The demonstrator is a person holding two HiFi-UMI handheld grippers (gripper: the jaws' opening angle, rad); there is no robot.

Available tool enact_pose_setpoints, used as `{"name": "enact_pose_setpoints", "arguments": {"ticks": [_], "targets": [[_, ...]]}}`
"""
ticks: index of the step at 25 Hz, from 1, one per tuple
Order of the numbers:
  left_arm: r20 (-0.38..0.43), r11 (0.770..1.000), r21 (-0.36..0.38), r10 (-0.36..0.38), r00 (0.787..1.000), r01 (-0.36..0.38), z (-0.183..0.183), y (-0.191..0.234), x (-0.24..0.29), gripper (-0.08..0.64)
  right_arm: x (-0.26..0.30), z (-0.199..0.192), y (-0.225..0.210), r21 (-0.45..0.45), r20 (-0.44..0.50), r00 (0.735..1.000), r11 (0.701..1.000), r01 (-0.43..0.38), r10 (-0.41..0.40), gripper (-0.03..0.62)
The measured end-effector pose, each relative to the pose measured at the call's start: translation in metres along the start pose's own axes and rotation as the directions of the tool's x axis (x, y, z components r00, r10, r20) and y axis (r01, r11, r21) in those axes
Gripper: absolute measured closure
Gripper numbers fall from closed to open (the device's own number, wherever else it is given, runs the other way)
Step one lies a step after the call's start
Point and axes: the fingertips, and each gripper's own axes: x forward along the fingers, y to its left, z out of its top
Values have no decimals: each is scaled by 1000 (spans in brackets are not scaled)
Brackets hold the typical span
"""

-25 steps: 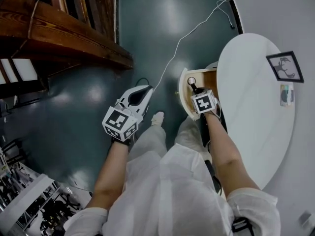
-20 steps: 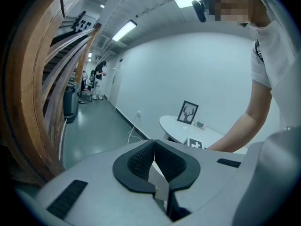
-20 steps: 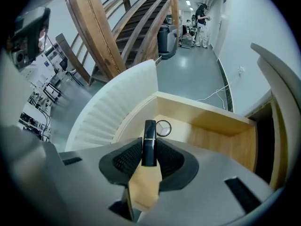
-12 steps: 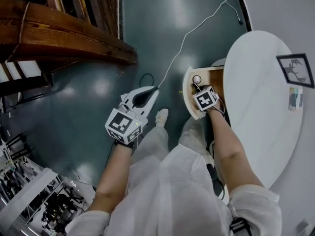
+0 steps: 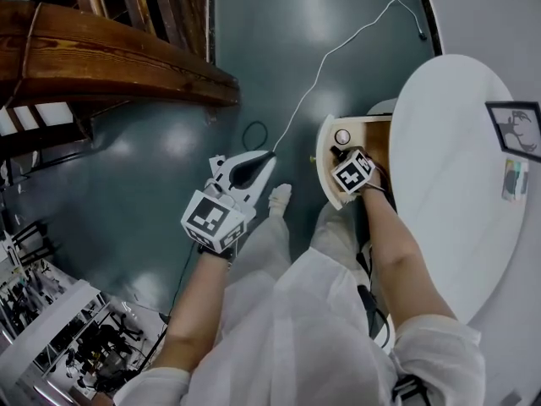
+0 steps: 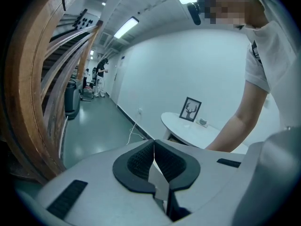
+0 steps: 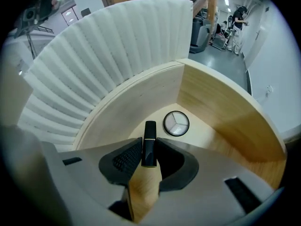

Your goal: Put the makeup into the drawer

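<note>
Right gripper view only: a black lipstick (image 7: 149,142) is clamped between the narrow-set jaws of the right gripper (image 7: 149,152), inside the wooden drawer (image 7: 225,112), its tip just beside a round compact (image 7: 176,124). The head view shows the compact but hides the lipstick behind the marker cube. Left gripper (image 6: 154,160): jaws together, nothing between them. Compared with a second ago, the right gripper sits lower in the drawer and has rolled.

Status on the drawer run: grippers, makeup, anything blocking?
Left gripper shut, empty, away from the drawer. Right gripper shut on lipstick, pointing down into open drawer. Compact on drawer floor beside lipstick tip; nothing blocking.
</note>
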Motion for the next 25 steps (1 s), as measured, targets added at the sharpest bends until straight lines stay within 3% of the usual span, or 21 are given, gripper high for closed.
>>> {"name": "enact_pose_setpoints", "arguments": {"ticks": [7, 19, 25], "targets": [[-5, 1000, -2, 14, 1000, -14, -5, 2, 2, 543, 13, 0, 5, -47, -17, 999, 998, -38, 37, 500], [-8, 999, -14, 40, 999, -41, -12, -1, -3, 543, 23, -3, 4, -130, -55, 998, 991, -26, 19, 499], [-6, 999, -17, 41, 999, -41, -14, -3, -5, 542, 20, -5, 2, -128, -78, 997, 991, -28, 18, 484]]}}
